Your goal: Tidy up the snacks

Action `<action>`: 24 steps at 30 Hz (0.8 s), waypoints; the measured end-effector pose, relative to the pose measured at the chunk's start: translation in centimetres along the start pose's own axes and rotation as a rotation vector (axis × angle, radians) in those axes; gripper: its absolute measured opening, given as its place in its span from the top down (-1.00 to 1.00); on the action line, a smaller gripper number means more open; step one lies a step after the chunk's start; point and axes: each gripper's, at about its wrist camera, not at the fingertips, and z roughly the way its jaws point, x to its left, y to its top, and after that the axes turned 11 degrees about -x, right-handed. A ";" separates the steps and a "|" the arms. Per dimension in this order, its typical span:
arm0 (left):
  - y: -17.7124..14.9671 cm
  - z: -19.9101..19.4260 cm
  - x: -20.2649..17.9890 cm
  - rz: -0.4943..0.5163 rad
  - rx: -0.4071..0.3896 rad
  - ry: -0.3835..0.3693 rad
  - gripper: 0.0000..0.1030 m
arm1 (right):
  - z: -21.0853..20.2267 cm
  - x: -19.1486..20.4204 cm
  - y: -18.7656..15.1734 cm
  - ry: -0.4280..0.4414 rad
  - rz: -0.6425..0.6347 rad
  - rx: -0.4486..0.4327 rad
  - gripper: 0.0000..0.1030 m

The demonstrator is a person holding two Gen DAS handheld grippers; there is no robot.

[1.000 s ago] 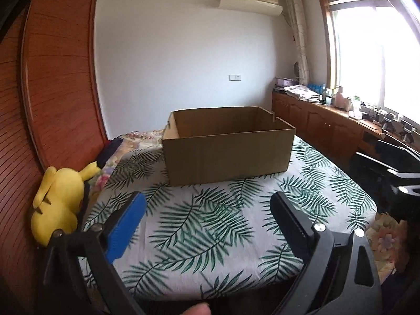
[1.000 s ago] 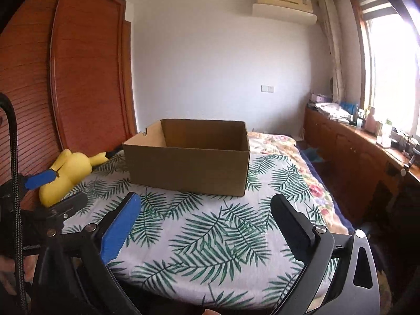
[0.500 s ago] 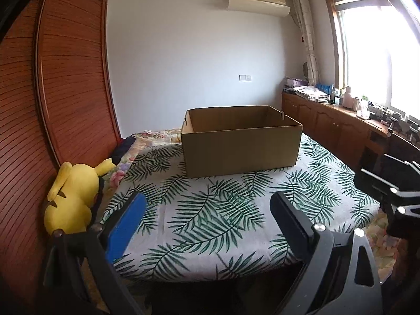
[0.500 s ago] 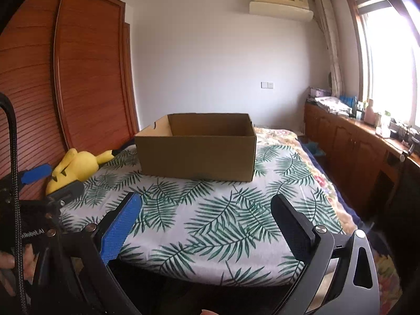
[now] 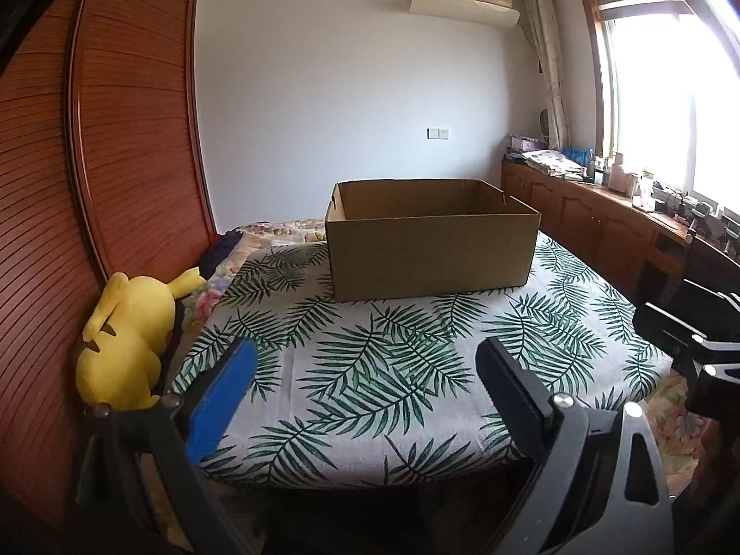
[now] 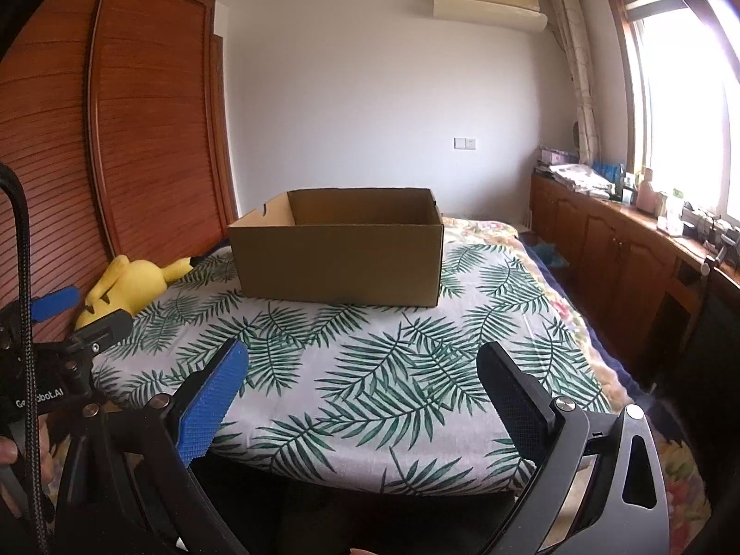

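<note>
An open brown cardboard box stands on the far part of a table covered with a palm-leaf cloth; it also shows in the right wrist view. Its inside is hidden from here. No snacks are in view. My left gripper is open and empty, held off the table's near edge. My right gripper is open and empty too, also off the near edge. The left gripper's body shows at the left of the right wrist view.
A yellow plush toy lies at the table's left side against a wooden wardrobe. A wooden cabinet with small items runs along the right wall under the window. A floral bedspread lies behind the box.
Both grippers have pulled back from the table and risen a little; the box looks farther away and the table's near edge has come into view. Both stay open.
</note>
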 end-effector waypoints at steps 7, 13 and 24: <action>0.2 -0.2 -0.1 0.001 -0.012 0.002 -0.87 | -0.1 -0.2 0.0 -0.003 0.001 -0.002 -0.95; 0.1 -0.3 -0.2 -0.001 -0.010 0.001 -0.87 | -0.1 -0.3 0.0 -0.008 0.001 -0.008 -0.95; 0.2 -0.6 -0.2 0.000 -0.019 -0.004 -0.87 | -0.2 -0.3 0.0 -0.008 0.000 -0.014 -0.95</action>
